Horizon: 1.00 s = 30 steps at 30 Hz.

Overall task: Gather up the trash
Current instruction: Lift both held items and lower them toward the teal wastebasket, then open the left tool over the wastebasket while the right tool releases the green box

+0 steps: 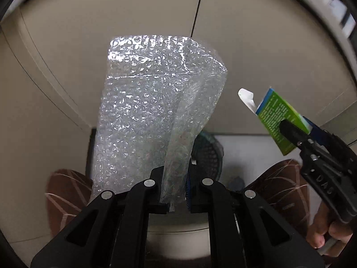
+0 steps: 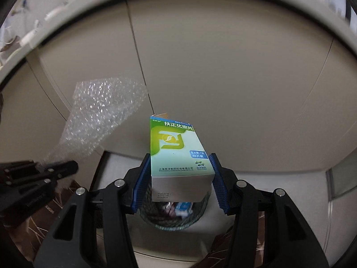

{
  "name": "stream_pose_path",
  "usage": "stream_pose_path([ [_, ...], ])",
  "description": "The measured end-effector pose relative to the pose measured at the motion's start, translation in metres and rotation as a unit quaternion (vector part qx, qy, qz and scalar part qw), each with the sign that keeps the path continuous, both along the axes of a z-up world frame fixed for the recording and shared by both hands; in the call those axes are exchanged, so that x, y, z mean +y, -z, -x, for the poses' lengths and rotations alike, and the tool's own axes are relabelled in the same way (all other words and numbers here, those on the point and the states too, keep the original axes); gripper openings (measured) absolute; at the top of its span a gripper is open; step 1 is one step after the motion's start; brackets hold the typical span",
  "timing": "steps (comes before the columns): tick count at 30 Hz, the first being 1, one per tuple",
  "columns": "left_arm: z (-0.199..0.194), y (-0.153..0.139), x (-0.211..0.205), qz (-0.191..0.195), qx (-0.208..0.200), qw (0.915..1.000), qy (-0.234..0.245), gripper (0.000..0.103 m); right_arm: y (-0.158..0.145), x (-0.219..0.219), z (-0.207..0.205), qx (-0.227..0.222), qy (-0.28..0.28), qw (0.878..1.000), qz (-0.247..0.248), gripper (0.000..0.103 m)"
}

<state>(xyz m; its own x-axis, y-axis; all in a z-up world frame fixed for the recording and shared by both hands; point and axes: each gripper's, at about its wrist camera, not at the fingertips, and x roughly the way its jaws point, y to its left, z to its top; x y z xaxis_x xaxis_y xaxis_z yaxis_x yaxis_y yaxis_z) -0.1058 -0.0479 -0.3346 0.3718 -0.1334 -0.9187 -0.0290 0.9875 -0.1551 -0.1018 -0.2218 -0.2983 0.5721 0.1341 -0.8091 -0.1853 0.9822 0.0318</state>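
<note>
Left gripper [image 1: 176, 192] pinching bubble wrap [image 1: 156, 111] at lower edge, sheet filling frame centre; light, floppy, slippery. Right gripper [image 2: 178, 178] clamping medicine box [image 2: 178, 149] by its sides; light, crushable cardboard. Mesh bin [image 2: 178, 218] sitting directly below box, lower centre.

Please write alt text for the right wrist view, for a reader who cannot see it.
The right hand-held gripper holds a green and blue medicine box above a mesh waste basket on the floor. At left, the left hand-held gripper holds a sheet of bubble wrap.
</note>
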Motion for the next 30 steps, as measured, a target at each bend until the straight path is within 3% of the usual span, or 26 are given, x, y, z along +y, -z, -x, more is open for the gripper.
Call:
stream_pose_path([
  [8, -0.052, 0.126, -0.02, 0.008, 0.108, 0.9941, 0.009, 0.009, 0.096, -0.015, -0.044, 0.101, 0.034, 0.994, 0.007, 0.049],
  [18, -0.087, 0.225, -0.043, 0.011, 0.169, 0.9848, 0.037, 0.009, 0.18, -0.022, -0.086, 0.187, 0.047, 0.981, 0.018, 0.049],
  [23, -0.089, 0.257, -0.054, 0.01, 0.195, 0.9794, 0.05, 0.012, 0.206, -0.011, -0.102, 0.216, 0.043, 0.975, 0.023, 0.049],
  [26, -0.089, 0.257, -0.061, 0.005, 0.196, 0.9785, 0.062, 0.018, 0.212, -0.001, -0.1, 0.226, 0.037, 0.973, 0.025, 0.049],
  [30, -0.084, 0.25, -0.058, 0.008, 0.183, 0.9813, 0.06, 0.04, 0.218, 0.0, -0.101, 0.231, 0.033, 0.972, 0.021, 0.049],
])
